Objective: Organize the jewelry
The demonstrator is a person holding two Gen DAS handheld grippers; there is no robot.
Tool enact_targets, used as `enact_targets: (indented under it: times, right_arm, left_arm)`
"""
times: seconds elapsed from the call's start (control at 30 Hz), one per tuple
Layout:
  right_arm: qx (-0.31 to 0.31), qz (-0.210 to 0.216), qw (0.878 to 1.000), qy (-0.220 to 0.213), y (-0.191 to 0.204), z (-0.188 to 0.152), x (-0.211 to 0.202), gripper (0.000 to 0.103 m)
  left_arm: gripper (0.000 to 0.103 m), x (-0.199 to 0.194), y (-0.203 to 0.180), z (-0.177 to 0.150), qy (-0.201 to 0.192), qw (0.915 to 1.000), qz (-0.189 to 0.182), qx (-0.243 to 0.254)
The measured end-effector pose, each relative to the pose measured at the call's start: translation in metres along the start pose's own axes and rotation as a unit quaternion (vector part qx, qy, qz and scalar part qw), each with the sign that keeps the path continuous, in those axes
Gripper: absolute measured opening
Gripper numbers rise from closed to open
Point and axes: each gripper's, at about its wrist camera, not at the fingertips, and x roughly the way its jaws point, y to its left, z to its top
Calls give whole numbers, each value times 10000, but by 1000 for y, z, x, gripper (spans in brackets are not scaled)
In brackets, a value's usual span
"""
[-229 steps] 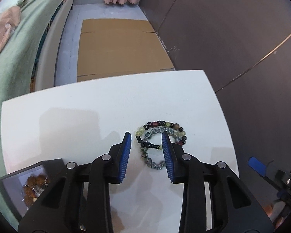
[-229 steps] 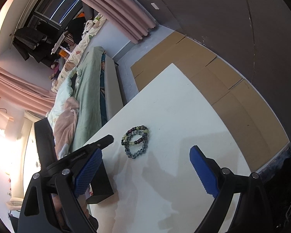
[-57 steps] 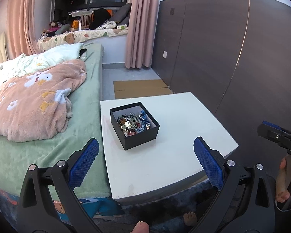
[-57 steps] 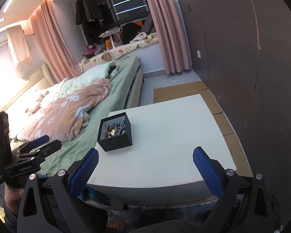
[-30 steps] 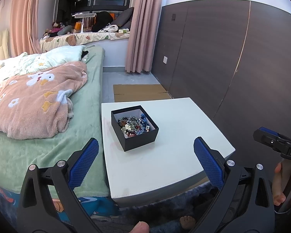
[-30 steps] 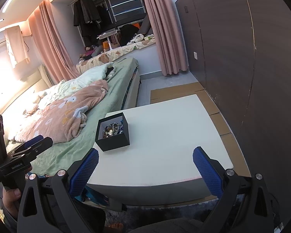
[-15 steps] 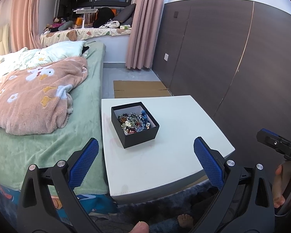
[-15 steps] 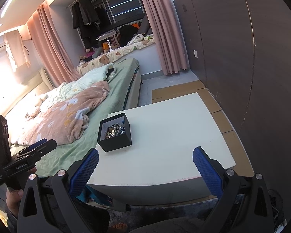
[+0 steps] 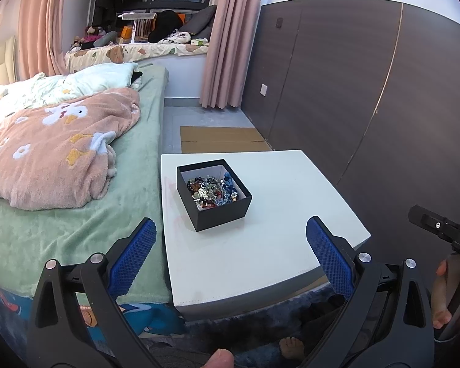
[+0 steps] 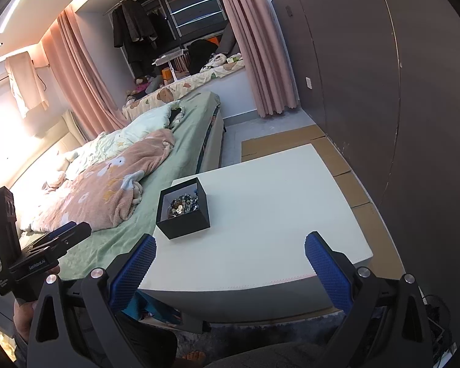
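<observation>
Both held back, level and well short of the white table (image 9: 260, 254): left gripper (image 9: 230, 245) and right gripper (image 10: 230, 257), jaws spread wide, nothing between the blue pads. Heaped in the open black box (image 9: 217, 211) near the table's bed-side edge: beaded jewelry (image 9: 211, 191).

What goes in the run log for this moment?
left tongs: open, empty | right tongs: open, empty | jewelry: inside black box | white table: bears only the box
</observation>
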Motion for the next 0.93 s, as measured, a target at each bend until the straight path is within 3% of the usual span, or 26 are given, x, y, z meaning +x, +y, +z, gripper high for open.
enact_targets:
  times: [0.4,0.93]
  right_arm:
    - [-84,-96,9999,44,6,-2,1,95]
    - [86,-133,9998,151,-3,0,8,95]
  left_arm:
    - [98,-2,-8,1,-83,9996,214,162]
    - [98,9,2,2,13,9993,367,-22]
